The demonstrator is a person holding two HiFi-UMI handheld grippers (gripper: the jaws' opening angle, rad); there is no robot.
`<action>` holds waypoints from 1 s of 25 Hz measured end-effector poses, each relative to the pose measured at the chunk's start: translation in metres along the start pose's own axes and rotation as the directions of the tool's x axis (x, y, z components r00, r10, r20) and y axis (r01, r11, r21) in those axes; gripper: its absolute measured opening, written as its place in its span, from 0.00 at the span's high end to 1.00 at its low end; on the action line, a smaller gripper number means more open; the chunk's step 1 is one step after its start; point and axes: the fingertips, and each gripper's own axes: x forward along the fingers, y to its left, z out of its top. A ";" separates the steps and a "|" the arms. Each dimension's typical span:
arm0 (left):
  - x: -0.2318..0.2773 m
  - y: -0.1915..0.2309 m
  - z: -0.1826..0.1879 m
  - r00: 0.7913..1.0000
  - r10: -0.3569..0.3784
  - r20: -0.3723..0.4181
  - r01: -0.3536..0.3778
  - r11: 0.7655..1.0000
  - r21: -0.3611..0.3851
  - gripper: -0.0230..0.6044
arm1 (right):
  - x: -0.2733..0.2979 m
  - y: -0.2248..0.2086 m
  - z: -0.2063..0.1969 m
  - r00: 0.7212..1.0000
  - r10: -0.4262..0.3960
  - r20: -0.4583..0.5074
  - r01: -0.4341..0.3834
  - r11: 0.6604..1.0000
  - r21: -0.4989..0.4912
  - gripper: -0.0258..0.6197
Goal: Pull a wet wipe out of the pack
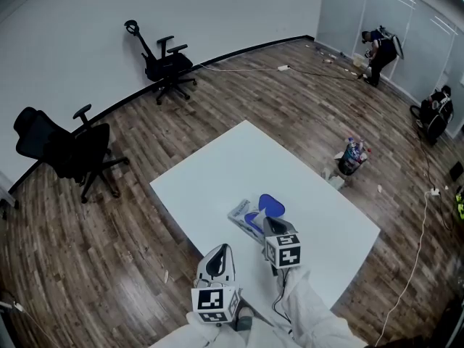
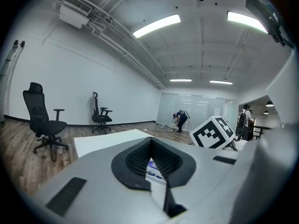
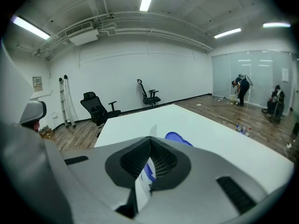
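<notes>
The wet wipe pack (image 1: 245, 220), white with blue print, lies on the white table (image 1: 239, 158) with its blue flap (image 1: 272, 204) folded open. My right gripper (image 1: 265, 225) hovers right over the pack's opening, jaws shut. In the right gripper view its tips (image 3: 150, 139) meet, the flap (image 3: 177, 138) shows just beyond them, and the pack (image 3: 145, 176) shows through the gap below. Whether a wipe is pinched I cannot tell. My left gripper (image 1: 222, 249) floats nearer me, apart from the pack, jaws shut (image 2: 150, 140) and holding nothing. The pack (image 2: 156, 171) peeks through its gap.
Two black office chairs (image 1: 69, 147) (image 1: 168, 67) stand on the wood floor beyond the table's left. A small box of bottles (image 1: 351, 158) sits on the floor to the right. Two people (image 1: 380, 49) (image 1: 435, 111) are far off by the glass wall, with cables across the floor.
</notes>
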 end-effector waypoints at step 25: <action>-0.021 -0.010 0.008 0.999 -0.022 0.039 0.022 1.000 0.004 0.96 | -0.031 0.000 0.024 0.997 -0.027 0.076 0.027 1.000 0.010 0.95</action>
